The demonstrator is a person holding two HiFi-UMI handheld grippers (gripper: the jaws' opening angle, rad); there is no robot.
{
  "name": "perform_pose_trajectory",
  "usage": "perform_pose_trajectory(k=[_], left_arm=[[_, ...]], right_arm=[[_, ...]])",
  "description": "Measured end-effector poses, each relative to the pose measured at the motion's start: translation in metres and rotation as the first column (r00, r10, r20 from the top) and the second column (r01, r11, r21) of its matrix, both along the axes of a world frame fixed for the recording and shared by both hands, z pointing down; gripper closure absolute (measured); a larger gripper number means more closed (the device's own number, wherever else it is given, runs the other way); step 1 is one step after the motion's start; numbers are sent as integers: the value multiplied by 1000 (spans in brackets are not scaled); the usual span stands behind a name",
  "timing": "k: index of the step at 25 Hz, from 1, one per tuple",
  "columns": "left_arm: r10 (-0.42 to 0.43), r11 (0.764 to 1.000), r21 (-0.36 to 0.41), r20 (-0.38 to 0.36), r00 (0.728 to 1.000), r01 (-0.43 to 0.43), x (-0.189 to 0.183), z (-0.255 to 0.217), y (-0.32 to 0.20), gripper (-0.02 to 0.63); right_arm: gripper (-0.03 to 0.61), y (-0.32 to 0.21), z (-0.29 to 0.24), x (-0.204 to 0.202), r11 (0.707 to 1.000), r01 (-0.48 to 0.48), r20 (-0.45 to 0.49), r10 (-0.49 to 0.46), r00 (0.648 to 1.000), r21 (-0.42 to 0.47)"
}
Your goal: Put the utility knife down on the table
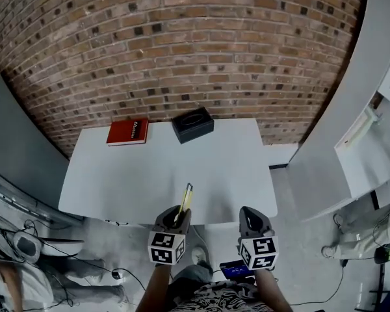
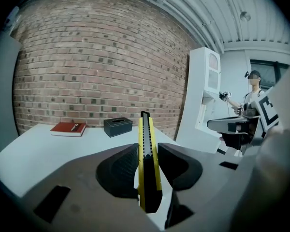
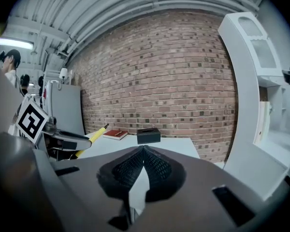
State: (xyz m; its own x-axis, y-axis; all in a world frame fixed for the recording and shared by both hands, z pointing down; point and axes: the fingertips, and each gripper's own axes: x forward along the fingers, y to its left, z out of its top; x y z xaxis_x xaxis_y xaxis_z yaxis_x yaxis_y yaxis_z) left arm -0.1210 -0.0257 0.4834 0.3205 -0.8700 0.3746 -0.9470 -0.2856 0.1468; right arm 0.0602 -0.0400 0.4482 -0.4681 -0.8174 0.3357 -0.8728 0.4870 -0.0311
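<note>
Yellow-and-black utility knife (image 2: 147, 149) sits clamped between the jaws of the left hand-held gripper (image 1: 174, 216), its tip pointing forward and upward past the jaws, over the near edge of the white bench (image 1: 117, 174). The jaws bite the dark rear part of the handle, apparently so the long body projects ahead and can be lowered flat. The right hand-held gripper (image 3: 142, 166), just to the right of the left one, holds nothing, its jaws pressed together, seemingly kept out of the way. Far ahead of both, at the bench's back edge by the brick wall (image 1: 182, 44), lie a red book (image 1: 127, 132) and a black box (image 1: 193, 124), well apart from the knife. The knife is not yet on the bench; setting it down looks to be the step in hand.
</note>
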Motion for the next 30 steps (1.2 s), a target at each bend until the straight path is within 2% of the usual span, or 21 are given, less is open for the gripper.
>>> perform_pose_trajectory(k=[5, 10, 18, 30], left_arm=[[53, 999, -6, 1, 999, -53, -21, -2, -79, 488], [90, 996, -19, -19, 996, -91, -32, 4, -123, 488], [122, 991, -42, -38, 992, -124, -28, 13, -138, 488], [113, 990, -86, -35, 993, -116, -26, 35, -149, 488]], right_arm=[[577, -71, 1, -25, 1000, -27, -6, 27, 1000, -14], [577, -107, 1, -38, 998, -65, -15, 65, 998, -21], [577, -112, -9, -35, 995, -96, -14, 96, 995, -11], [577, -126, 12, -32, 995, -86, -17, 85, 996, -50]])
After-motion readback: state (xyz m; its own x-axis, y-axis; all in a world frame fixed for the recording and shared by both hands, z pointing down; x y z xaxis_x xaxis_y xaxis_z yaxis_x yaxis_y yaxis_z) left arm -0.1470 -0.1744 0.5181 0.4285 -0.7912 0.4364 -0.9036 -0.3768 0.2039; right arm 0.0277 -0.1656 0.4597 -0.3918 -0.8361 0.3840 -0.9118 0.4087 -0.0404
